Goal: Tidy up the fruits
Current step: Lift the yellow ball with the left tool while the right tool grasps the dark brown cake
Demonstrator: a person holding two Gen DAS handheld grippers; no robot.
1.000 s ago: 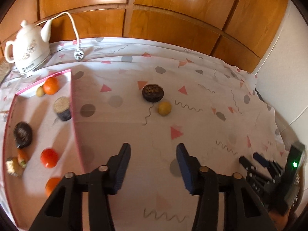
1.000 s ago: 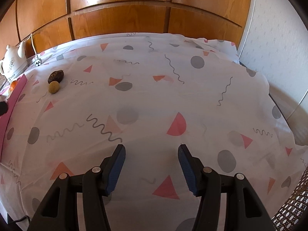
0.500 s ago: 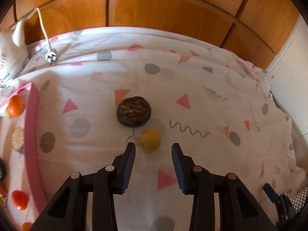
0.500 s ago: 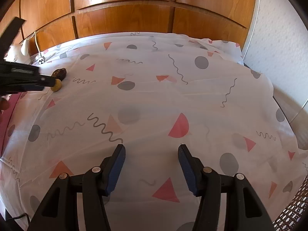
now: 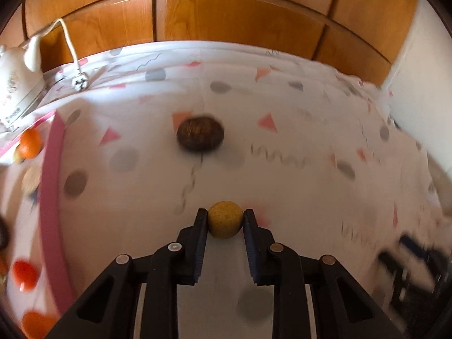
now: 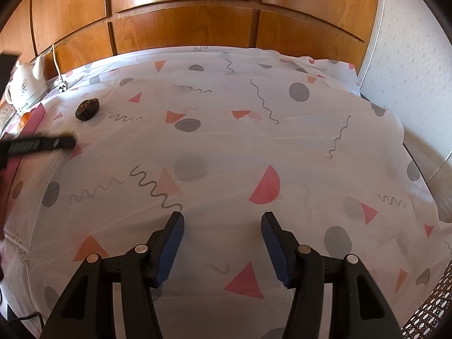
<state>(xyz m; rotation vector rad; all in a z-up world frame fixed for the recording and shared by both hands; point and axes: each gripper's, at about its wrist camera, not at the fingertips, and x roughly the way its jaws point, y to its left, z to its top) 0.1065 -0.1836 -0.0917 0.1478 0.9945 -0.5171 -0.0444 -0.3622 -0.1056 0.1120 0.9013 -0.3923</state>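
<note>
while the patterned tablecloth [image 6: 226,147] fills nearly everything you see, spreading from the near edge out to the wooden panelling [image 6: 183,19] at the far side, the rest of the scene sits on top of it in smaller pieces. to the far right a pale wall [image 6: 409,65] meets the panelling. along the left edge you have the pink-rimmed tray [image 5: 52,186], and inside it lie several fruits: an orange one [image 5: 30,143] at the far end, a red one [image 5: 25,274] nearer, another orange one [image 5: 35,323] at the near corner, all blurred. beyond the tray at the far left stands a white kettle [image 5: 14,84], its cord running to a plug [image 5: 80,84] lying on the cloth. your right gripper [image 6: 222,226] hangs over bare cloth with its jaws released and nothing between them. your left gripper [image 5: 225,220] is clenched on the small yellow fruit [image 5: 225,223], both pads pressing its sides, in the near middle of the cloth; from the right wrist view only a dark finger of that gripper shows at the left edge, and the fruit itself is hidden there. further out from the yellow fruit, well apart from it, the dark brown round fruit [image 5: 200,132] rests alone on the cloth, right of the tray.
</note>
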